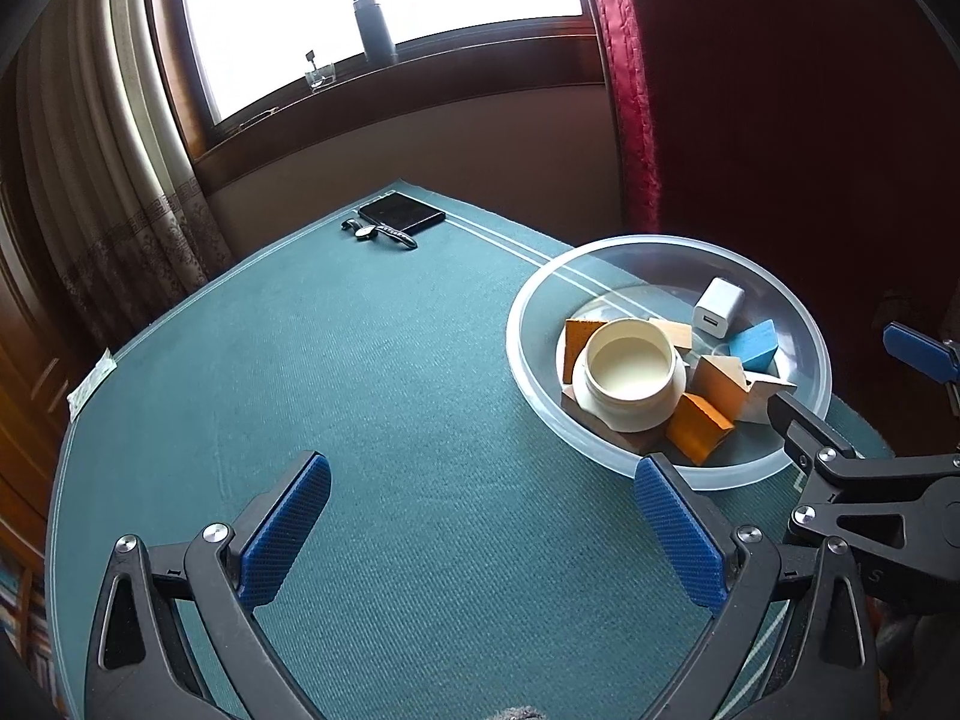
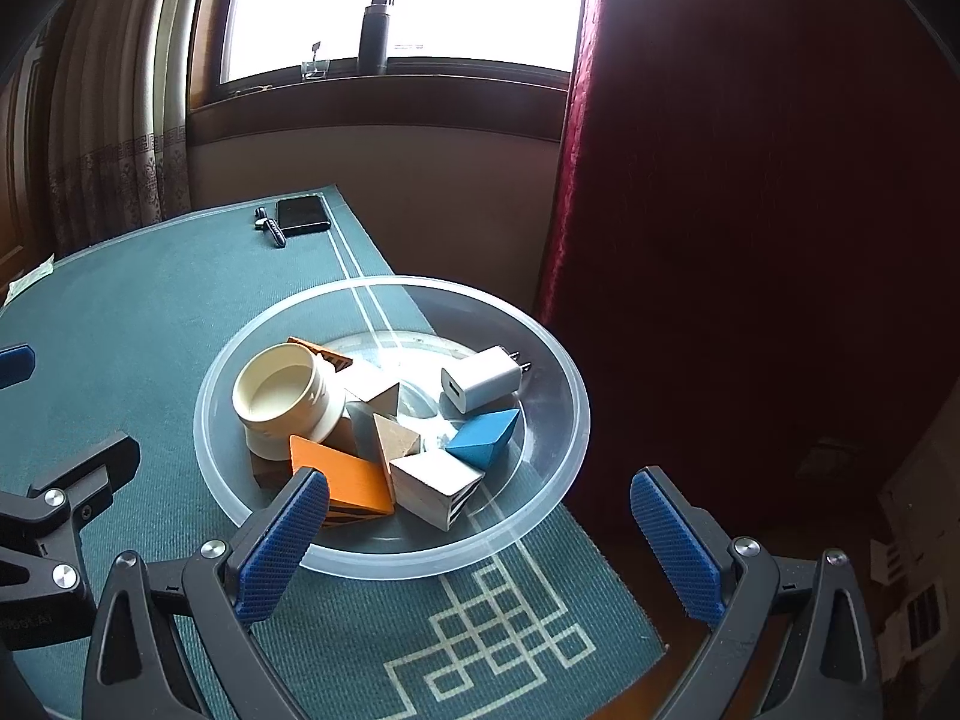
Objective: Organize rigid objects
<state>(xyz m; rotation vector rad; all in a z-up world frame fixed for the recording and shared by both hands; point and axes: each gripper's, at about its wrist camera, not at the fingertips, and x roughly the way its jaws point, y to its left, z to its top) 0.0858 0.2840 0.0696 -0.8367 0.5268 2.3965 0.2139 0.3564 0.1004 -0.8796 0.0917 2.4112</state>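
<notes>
Clear round plastic bowl on green woven table mat, near the mat's right edge, holding the gathered rigid pieces. Cream round open jar at the bowl's left side, tilted, resting on a brown flat wooden block. White square USB wall charger at the far right of the bowl, prongs pointing away, apart from the jar. Blue wedge-shaped block just beside the charger, nearer the camera. Orange wedge-shaped block at the near side, touching the jar's base. White painted cube block just beside the orange wedge, touching the blue wedge. Plain wooden triangular blocks packed between jar and cube. Second orange block behind the jar, mostly hidden.

Left gripper over bare mat, left of the bowl, blue-padded fingers spread wide, nothing between them. Right gripper at the bowl's near rim, fingers likewise spread wide and empty, left finger overlapping the rim in the right wrist view.

Black flat rectangular case and dark wristwatch touching side by side at the mat's far corner, well apart from the bowl. Dark red curtain right of the table.
</notes>
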